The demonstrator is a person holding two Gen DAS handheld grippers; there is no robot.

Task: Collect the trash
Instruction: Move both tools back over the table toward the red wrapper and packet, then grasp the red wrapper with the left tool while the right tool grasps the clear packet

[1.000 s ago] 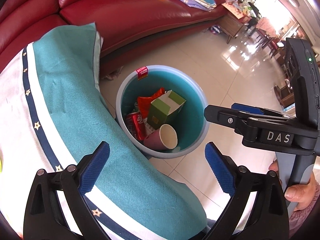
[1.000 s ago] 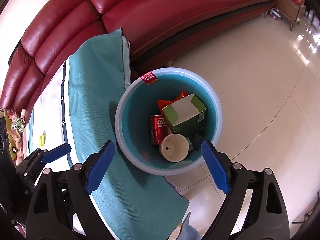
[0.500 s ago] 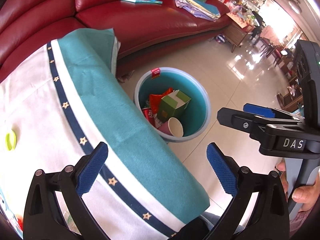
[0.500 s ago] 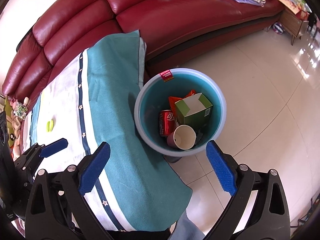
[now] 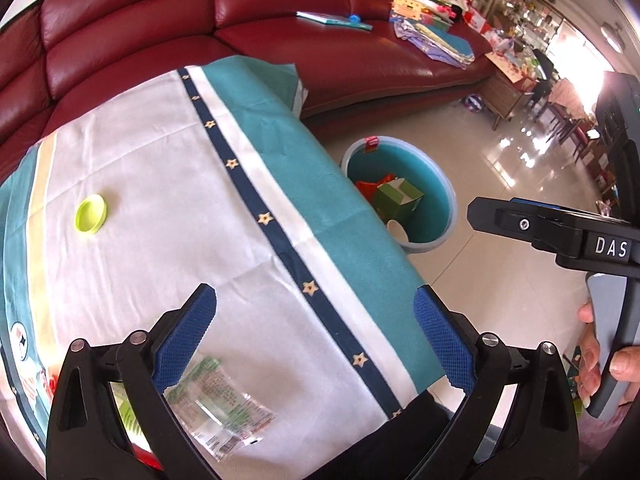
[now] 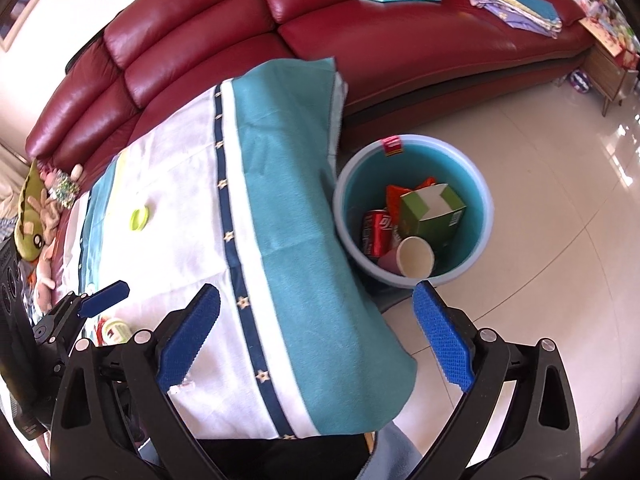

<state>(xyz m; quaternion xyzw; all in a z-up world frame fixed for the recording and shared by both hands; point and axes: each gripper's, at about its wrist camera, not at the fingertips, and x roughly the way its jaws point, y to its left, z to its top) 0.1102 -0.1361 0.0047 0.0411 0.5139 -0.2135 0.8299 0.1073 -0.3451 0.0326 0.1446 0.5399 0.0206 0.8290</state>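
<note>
Our left hand-held gripper (image 5: pixel 314 336) hangs wide and empty over the tabletop (image 5: pixel 160 168), the clear plastic wrapper (image 5: pixel 218 404) just below its near left finger. Our right hand-held gripper (image 6: pixel 316 336) is wide and empty too. The bin (image 6: pixel 482 216) sits on the floor, far right. We judge the thin, flat wrapper may slip, or we pinch cloth instead.
</note>
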